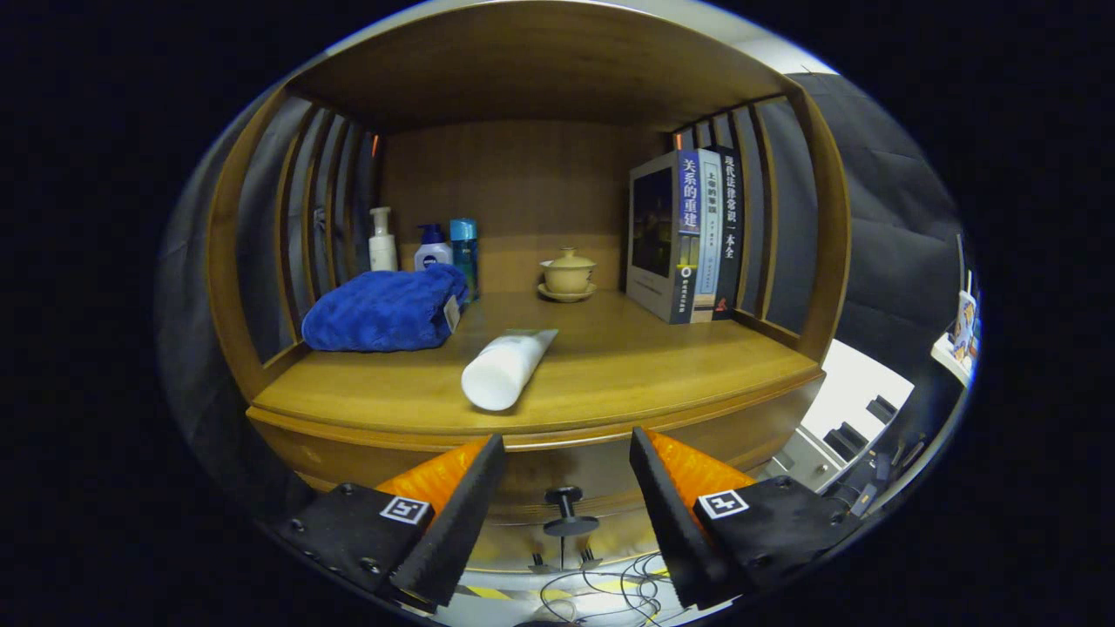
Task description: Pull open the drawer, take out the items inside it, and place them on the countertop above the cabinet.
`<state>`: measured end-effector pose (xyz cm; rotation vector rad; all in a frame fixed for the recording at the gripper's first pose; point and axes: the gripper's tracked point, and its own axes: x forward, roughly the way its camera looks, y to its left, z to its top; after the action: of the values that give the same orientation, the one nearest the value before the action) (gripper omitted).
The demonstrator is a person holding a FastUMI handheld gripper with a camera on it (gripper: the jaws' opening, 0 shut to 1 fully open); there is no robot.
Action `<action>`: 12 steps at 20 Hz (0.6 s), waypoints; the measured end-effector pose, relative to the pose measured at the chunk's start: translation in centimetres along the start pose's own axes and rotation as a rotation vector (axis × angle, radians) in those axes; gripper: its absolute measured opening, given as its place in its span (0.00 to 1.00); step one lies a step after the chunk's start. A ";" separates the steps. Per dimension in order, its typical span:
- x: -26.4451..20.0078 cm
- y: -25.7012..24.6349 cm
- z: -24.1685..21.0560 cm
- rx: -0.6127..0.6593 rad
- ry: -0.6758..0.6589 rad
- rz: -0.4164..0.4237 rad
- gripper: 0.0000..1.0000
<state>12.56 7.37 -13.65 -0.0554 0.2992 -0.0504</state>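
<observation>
My gripper stands open, its fingers spread wide with nothing between them. Just below and ahead of them is the drawer front of a wooden cabinet, with a small dark knob midway between the fingers. The drawer looks closed. Above it lies the countertop, just beyond the fingertips. A white tube lies on its side near the countertop's front edge, a little left of the middle.
A folded blue towel sits at the left of the countertop, with three bottles behind it. A lidded tea bowl on a saucer stands at the back. Upright books fill the right. Cables lie on the floor below.
</observation>
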 end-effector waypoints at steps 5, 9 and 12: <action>-3.5 -1.3 2.9 0.006 -0.032 -0.005 0.96; -6.3 -0.8 6.5 0.013 -0.067 0.018 0.96; -8.5 -0.7 9.7 -0.009 -0.118 0.021 0.96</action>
<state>7.31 7.64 -1.87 -0.0643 0.1816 -0.0248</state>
